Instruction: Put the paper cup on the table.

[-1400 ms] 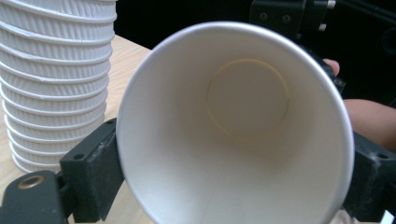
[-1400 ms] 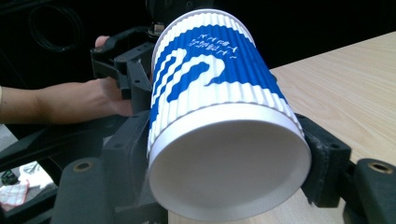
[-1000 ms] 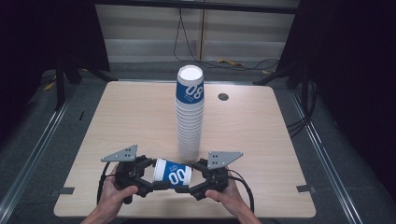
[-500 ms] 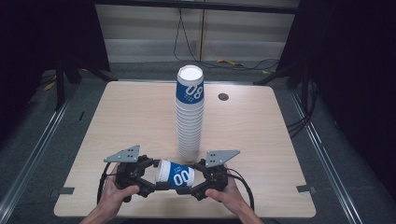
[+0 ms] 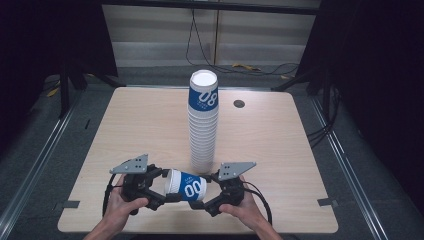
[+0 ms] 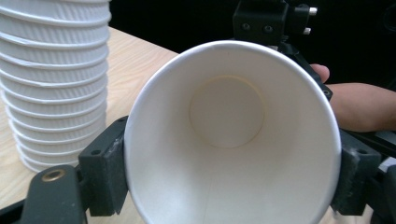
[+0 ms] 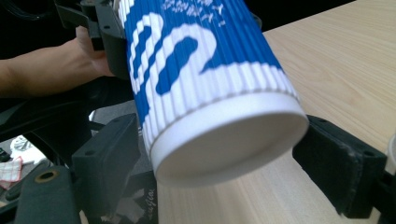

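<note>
- A blue-and-white ribbed paper cup (image 5: 186, 185) is held on its side just above the near edge of the light wooden desk (image 5: 125, 130), between the two claws.
- The left claw (image 5: 159, 192) is closed around the rim end of the cup; in the left gripper view its black jaws are seen pressed against both sides of the open white mouth (image 6: 232, 135).
- The right claw (image 5: 209, 200) is placed around the base end of the cup. In the right gripper view the left jaw lies against the ribbed wall, while a narrow gap is seen between the right jaw and the white base (image 7: 229, 140), so this claw is judged slightly open, not clamped.
- The cup is tilted, with the rim end a little higher than the base in the high view.
- A tall stack of matching white ribbed paper cups (image 5: 203, 125) stands upright on the middle of the desk, just behind the held cup and apart from it.
- A small dark round grommet (image 5: 239, 104) is set in the desk near the far edge, right of the stack.
</note>
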Demonstrator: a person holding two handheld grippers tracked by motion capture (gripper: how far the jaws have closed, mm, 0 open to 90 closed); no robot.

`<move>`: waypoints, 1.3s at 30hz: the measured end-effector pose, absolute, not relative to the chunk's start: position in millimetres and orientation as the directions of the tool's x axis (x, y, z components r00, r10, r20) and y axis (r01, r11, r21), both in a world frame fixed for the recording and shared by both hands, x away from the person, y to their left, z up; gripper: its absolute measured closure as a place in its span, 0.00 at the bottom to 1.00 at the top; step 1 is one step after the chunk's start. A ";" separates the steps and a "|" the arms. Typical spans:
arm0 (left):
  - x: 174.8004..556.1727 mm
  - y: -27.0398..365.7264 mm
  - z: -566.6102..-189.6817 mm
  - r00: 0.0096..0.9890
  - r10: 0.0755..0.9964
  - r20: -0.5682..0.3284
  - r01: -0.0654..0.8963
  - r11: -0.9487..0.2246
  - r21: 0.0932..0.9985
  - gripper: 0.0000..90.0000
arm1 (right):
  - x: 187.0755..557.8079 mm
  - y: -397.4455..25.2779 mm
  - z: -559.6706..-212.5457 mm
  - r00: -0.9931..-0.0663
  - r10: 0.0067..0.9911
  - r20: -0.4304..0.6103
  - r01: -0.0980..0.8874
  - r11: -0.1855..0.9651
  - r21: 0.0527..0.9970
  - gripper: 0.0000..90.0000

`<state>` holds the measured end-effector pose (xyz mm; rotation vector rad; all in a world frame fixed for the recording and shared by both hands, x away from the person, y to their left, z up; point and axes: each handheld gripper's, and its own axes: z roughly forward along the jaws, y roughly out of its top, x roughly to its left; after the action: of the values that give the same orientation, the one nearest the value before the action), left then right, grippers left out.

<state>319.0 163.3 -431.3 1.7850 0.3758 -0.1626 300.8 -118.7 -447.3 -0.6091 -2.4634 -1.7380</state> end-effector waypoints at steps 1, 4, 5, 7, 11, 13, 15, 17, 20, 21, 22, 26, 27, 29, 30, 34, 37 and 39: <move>319.4 164.3 -431.0 0.936 0.171 -0.307 0.338 -0.204 0.919 0.20 | 301.2 -118.8 -447.4 -0.919 0.284 0.275 0.355 0.285 0.890 0.17; 320.6 167.3 -430.6 0.936 0.189 -0.297 0.332 -0.199 0.922 0.20 | 302.6 -119.3 -448.5 -0.915 0.303 0.265 0.354 0.292 0.889 0.19; 321.6 168.2 -430.8 0.936 0.196 -0.293 0.330 -0.196 0.923 0.20 | 302.9 -119.6 -448.8 -0.914 0.304 0.268 0.358 0.292 0.887 0.19; 321.5 169.3 -430.7 0.932 0.234 -0.277 0.325 -0.195 0.925 0.19 | 304.5 -120.4 -450.0 -0.911 0.313 0.267 0.361 0.297 0.884 0.19; 320.8 172.7 -430.2 0.921 0.304 -0.244 0.311 -0.195 0.930 0.19 | 305.9 -122.1 -451.4 -0.912 0.315 0.262 0.361 0.313 0.879 0.18; 320.2 173.9 -429.4 0.916 0.321 -0.242 0.318 -0.209 0.925 0.19 | 304.2 -120.3 -451.6 -0.914 0.316 0.254 0.355 0.321 0.878 0.18; 320.3 175.4 -428.9 0.910 0.331 -0.248 0.330 -0.221 0.918 0.19 | 303.3 -118.4 -451.6 -0.916 0.317 0.245 0.350 0.336 0.874 0.18; 320.1 176.9 -428.5 0.907 0.349 -0.237 0.329 -0.233 0.915 0.19 | 303.3 -118.0 -451.8 -0.913 0.327 0.244 0.353 0.337 0.873 0.18; 321.1 180.5 -428.8 0.898 0.373 -0.234 0.338 -0.243 0.909 0.19 | 303.8 -119.6 -451.2 -0.911 0.341 0.232 0.351 0.346 0.870 0.19; 321.5 182.1 -429.0 0.893 0.381 -0.238 0.346 -0.246 0.906 0.19 | 304.0 -121.1 -450.6 -0.909 0.347 0.232 0.353 0.343 0.870 0.19; 322.0 183.9 -428.9 0.889 0.391 -0.240 0.353 -0.250 0.901 0.19 | 304.3 -122.6 -450.3 -0.905 0.356 0.232 0.357 0.341 0.870 0.19; 325.7 191.4 -427.2 0.873 0.426 -0.237 0.371 -0.266 0.890 0.19 | 304.0 -128.8 -447.6 -0.893 0.395 0.216 0.361 0.342 0.868 0.19; 326.7 192.2 -427.0 0.875 0.421 -0.239 0.372 -0.270 0.888 0.19 | 303.8 -130.4 -446.8 -0.890 0.403 0.211 0.360 0.340 0.869 0.19; 327.1 193.7 -425.7 0.871 0.437 -0.225 0.370 -0.282 0.885 0.19 | 303.5 -135.2 -444.8 -0.880 0.423 0.216 0.372 0.330 0.867 0.19; 327.7 194.3 -424.6 0.870 0.440 -0.223 0.374 -0.294 0.880 0.19 | 302.9 -136.9 -444.1 -0.876 0.431 0.217 0.376 0.328 0.866 0.19; 329.1 198.7 -418.4 0.856 0.472 -0.212 0.384 -0.305 0.871 0.19 | 298.9 -146.9 -441.4 -0.858 0.472 0.203 0.383 0.324 0.865 0.19; 332.3 202.2 -415.1 0.844 0.495 -0.206 0.401 -0.327 0.856 0.19 | 294.0 -158.1 -440.4 -0.840 0.506 0.196 0.390 0.313 0.866 0.19; 334.1 203.3 -415.3 0.837 0.509 -0.200 0.407 -0.334 0.850 0.19 | 291.2 -167.0 -440.1 -0.828 0.526 0.194 0.400 0.310 0.863 0.19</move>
<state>334.1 203.3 -415.3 1.9683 0.6782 0.1224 291.2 -167.0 -440.1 -0.9378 -2.6401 -1.6763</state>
